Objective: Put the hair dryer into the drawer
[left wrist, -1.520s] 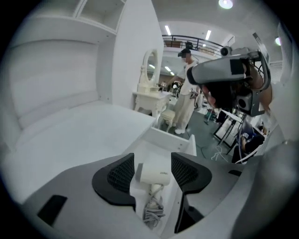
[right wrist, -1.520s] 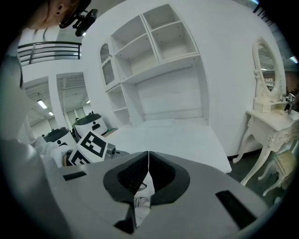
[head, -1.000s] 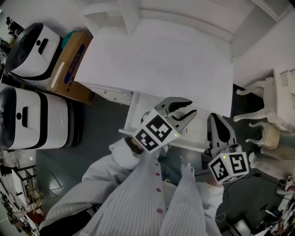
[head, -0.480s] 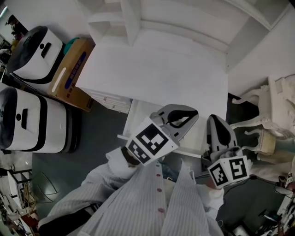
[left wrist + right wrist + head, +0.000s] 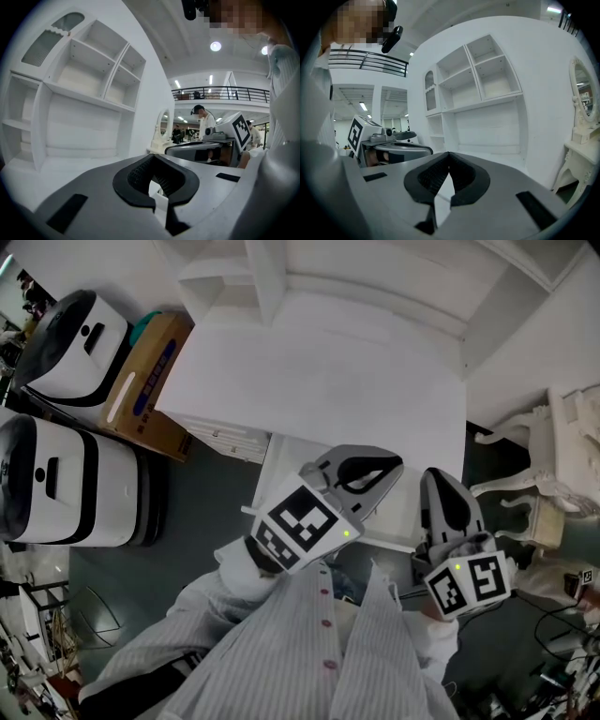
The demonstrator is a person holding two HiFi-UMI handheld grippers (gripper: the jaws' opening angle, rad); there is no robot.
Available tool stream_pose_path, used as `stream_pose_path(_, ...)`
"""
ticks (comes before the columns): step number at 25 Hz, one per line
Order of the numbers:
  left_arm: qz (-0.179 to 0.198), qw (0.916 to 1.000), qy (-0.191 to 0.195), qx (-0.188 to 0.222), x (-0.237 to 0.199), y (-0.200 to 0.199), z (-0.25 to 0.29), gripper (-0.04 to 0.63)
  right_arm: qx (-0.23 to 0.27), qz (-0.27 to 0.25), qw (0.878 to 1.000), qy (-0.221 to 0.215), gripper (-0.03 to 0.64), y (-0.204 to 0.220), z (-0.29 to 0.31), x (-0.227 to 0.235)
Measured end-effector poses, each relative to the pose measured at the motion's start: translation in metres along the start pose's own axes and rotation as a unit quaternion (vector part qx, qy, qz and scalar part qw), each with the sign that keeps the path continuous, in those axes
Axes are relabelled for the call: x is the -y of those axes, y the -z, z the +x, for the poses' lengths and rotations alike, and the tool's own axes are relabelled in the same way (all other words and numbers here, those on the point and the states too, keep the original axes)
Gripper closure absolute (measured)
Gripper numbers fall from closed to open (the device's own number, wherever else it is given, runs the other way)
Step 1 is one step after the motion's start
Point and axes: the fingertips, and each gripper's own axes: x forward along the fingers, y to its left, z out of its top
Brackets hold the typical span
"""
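No hair dryer shows in any view. The head view has my left gripper (image 5: 386, 468) over the front edge of the white desk (image 5: 319, 371), jaws shut with nothing between them. A white pulled-out drawer (image 5: 289, 465) lies under it; what the drawer holds is hidden. To the right, my right gripper (image 5: 441, 482) is shut and empty too. In the left gripper view the left gripper (image 5: 152, 158) points nearly level at the desk's open shelves (image 5: 89, 79). The right gripper (image 5: 449, 154) faces the same shelves (image 5: 483, 79) in its own view.
Two white-and-black machines (image 5: 66, 334) (image 5: 70, 484) and a cardboard box (image 5: 145, 371) stand left of the desk. An ornate white chair (image 5: 548, 474) is at the right. A vanity mirror (image 5: 583, 93) stands right of the shelves. People stand far behind (image 5: 201, 122).
The left gripper's jaws stood apart a second ago and are now closed on nothing. Both grippers have lifted slightly.
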Motion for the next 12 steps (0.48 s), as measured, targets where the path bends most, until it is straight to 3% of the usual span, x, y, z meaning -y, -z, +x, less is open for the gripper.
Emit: stream_pose_path(12,-0.005,1.0,0.004,0.007,0.0002,-0.0007,-0.0034,0.586,-0.003,-0.008,1.0,0.001,0.605,0.0009,-0.0028,-0.0071)
